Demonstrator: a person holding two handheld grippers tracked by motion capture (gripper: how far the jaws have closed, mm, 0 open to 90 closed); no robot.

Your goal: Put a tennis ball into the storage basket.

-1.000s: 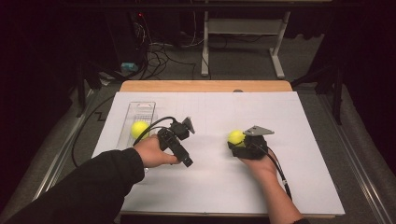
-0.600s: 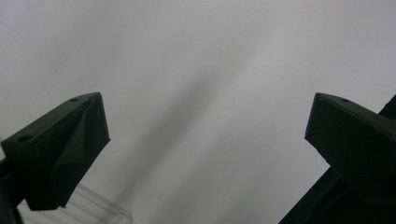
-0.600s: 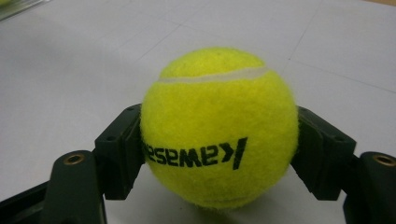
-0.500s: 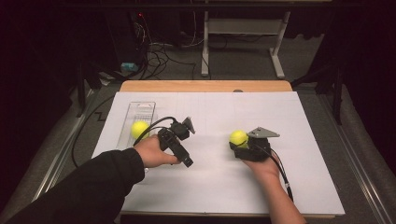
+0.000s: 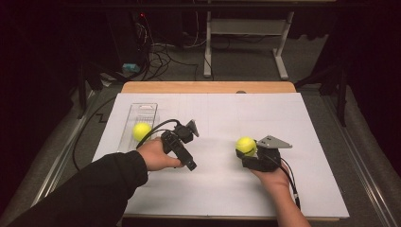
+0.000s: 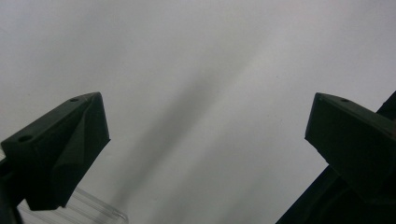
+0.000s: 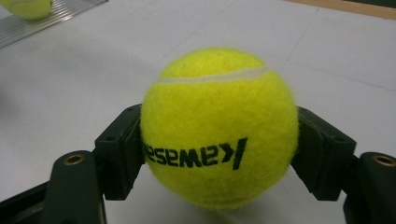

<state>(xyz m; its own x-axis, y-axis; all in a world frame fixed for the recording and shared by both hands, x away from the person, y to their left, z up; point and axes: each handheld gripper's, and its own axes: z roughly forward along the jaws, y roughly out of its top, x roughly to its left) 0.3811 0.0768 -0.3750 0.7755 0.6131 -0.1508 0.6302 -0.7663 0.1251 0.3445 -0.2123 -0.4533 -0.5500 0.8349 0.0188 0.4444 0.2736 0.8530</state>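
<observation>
my right gripper (image 5: 249,152) pinches a tennis ball (image 7: 218,126) – it has drifted rightward, away from the clear tray (image 5: 142,109) (second ball (image 5: 141,131) inside); left gripper (image 6: 205,140) spread, idle.

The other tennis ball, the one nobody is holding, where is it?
In the high view that tennis ball lies in the clear tray at the table's left side, just beyond the left gripper. The right gripper view shows it far off at top left.

I see a yellow-green tennis ball (image 7: 218,128) with white seam and black lettering, black right gripper (image 7: 219,154), white sheet (image 5: 302,123), clear ribbed tray (image 5: 142,113).
</observation>
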